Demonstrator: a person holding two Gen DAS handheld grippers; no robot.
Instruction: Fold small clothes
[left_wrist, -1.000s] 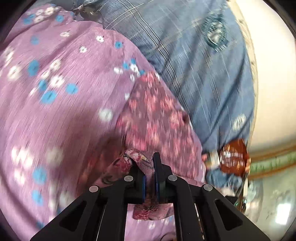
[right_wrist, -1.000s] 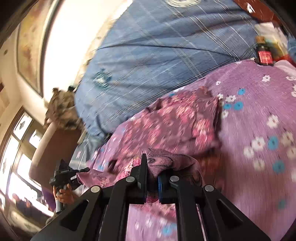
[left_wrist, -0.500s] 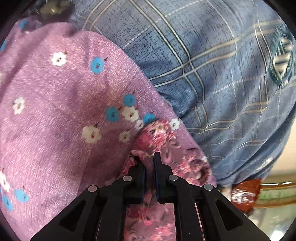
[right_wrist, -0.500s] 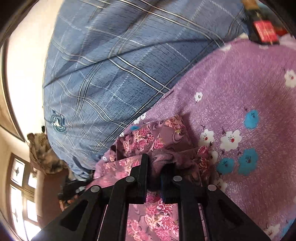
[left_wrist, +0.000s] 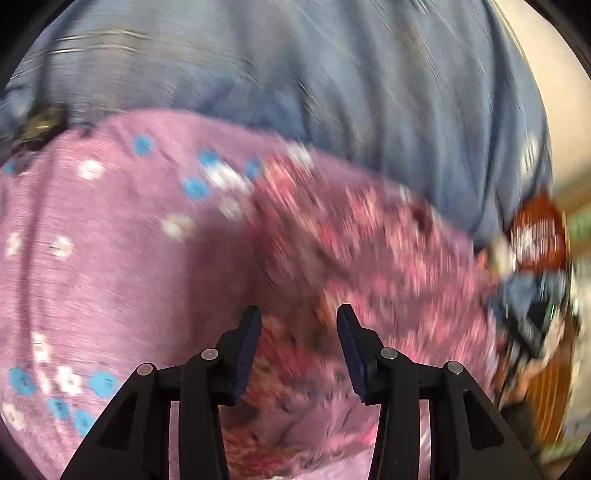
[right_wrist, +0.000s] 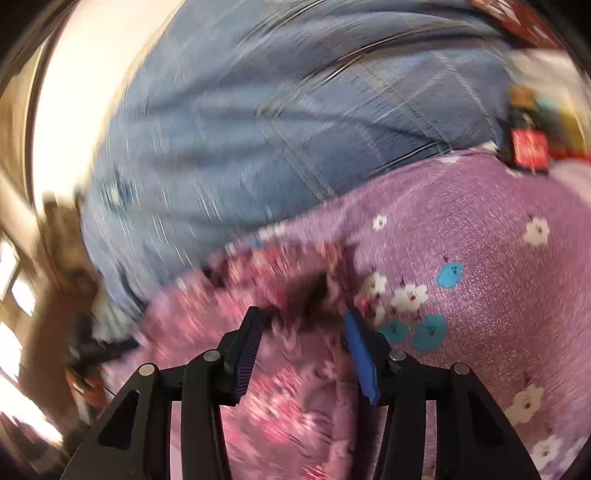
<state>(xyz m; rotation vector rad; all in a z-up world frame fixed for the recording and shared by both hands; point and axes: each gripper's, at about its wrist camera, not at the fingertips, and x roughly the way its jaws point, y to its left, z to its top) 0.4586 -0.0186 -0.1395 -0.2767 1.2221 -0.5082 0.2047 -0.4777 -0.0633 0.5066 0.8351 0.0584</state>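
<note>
Both grippers, left (left_wrist: 298, 314) and right (right_wrist: 303, 317), have just been opening (nothing pinched now); jaws stand spread; garment (left_wrist: 369, 240) lies below and ahead, its length running between them.

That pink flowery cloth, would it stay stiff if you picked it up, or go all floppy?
Probably floppy: the pink floral garment lies in soft, rumpled folds on the purple flowered sheet. It likely weighs little and would sag wherever it isn't held. Pushed, it would probably bunch up rather than slide.
</note>
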